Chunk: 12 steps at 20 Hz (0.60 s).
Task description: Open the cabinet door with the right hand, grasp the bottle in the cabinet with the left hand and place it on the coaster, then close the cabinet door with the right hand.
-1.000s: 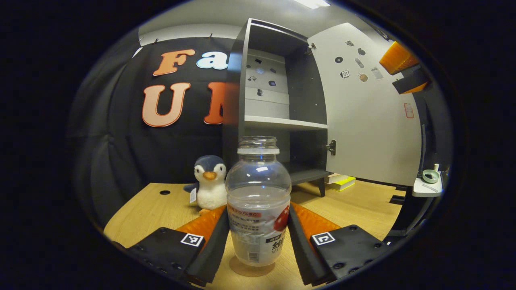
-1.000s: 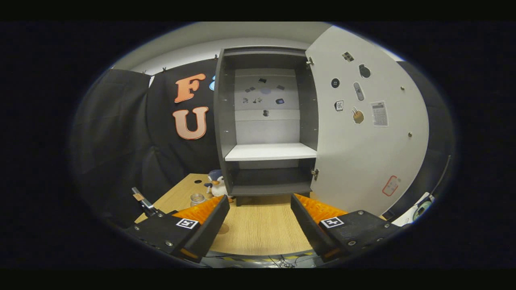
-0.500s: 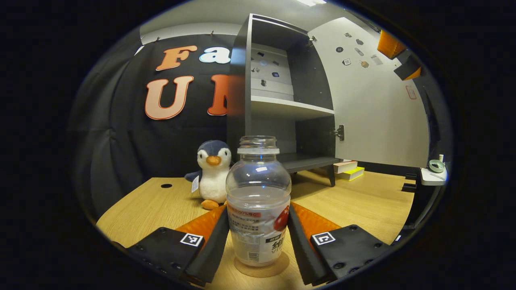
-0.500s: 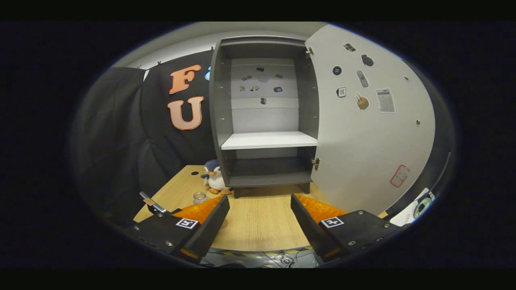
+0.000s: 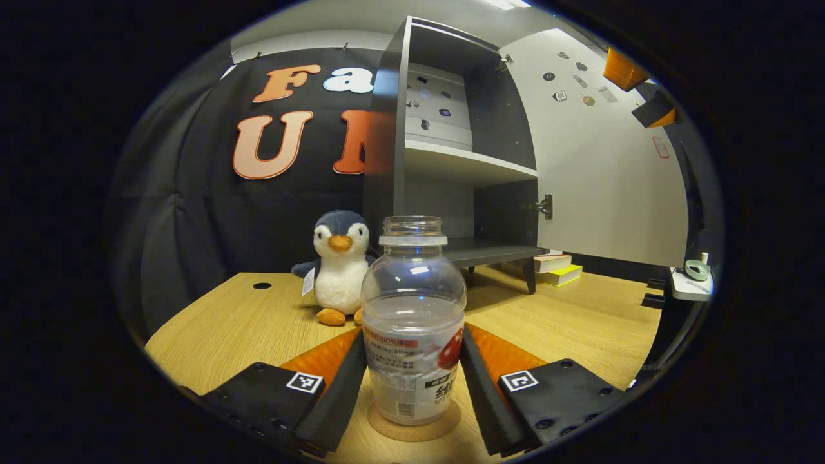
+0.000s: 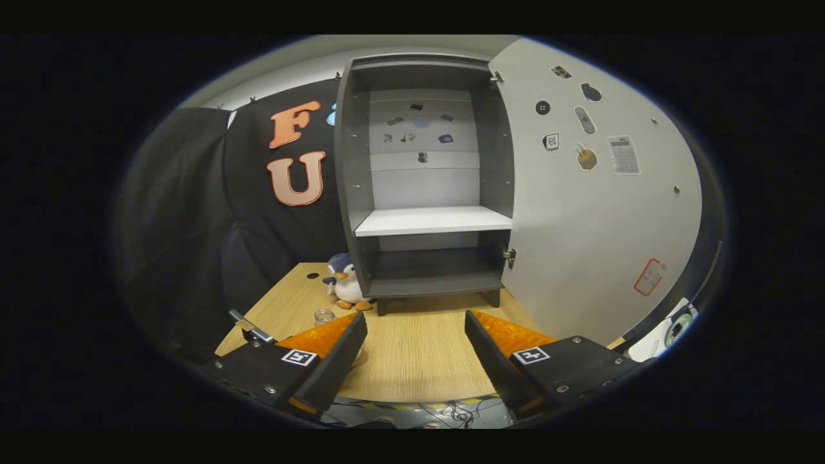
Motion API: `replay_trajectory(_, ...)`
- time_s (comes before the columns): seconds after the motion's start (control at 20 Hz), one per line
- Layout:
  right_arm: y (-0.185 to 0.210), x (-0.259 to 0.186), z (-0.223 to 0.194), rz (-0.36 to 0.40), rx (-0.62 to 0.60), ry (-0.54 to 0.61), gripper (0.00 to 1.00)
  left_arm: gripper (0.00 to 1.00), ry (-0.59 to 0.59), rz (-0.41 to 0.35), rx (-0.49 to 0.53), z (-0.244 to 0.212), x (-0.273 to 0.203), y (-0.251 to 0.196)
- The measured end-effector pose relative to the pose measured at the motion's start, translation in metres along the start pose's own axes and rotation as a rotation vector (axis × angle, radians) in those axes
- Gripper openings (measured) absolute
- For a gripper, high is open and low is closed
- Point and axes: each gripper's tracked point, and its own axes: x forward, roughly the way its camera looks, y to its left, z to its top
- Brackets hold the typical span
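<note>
A clear, uncapped bottle (image 5: 412, 322) with a printed label stands upright between my left gripper's (image 5: 412, 341) fingers, which press on its two sides. Its base sits over a round cork coaster (image 5: 412, 426) on the wooden table (image 5: 238, 322); whether it touches I cannot tell. Behind it the dark cabinet (image 5: 464, 161) has its pale door (image 5: 606, 174) swung wide to the right. In the right gripper view my right gripper (image 6: 416, 341) is open and holds nothing, hanging in front of the cabinet (image 6: 428, 193) and left of the door (image 6: 599, 212). The bottle's neck (image 6: 323, 316) peeks out at lower left.
A plush penguin (image 5: 338, 270) sits left of the cabinet, just behind the bottle. Books (image 5: 557, 269) lie under the cabinet's right side. A small side shelf with a tape roll (image 5: 695, 270) is at the far right. Cables run under the table's front edge (image 6: 419, 399).
My left gripper has come down with the bottle, so the coaster now lies fully under its base. The right gripper stayed open and drifted slightly, with the cabinet shifting a little in its view.
</note>
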Motion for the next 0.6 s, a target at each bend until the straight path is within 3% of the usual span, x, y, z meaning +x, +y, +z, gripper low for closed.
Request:
replay_trajectory(0.35,0.001,-0.003,-0.005,0.003,0.004,0.005,0.95,0.87,0.009,0.001,-0.004,0.0,-0.005,-0.002)
replay_trajectory(0.45,0.003,-0.004,-0.006,0.009,0.011,0.005,0.95,0.94,0.007,0.004,0.004,0.001,-0.004,0.0)
replay_trajectory(0.6,0.004,-0.007,-0.005,0.013,0.006,-0.002,0.95,0.95,0.004,0.011,0.008,0.005,-0.002,0.002)
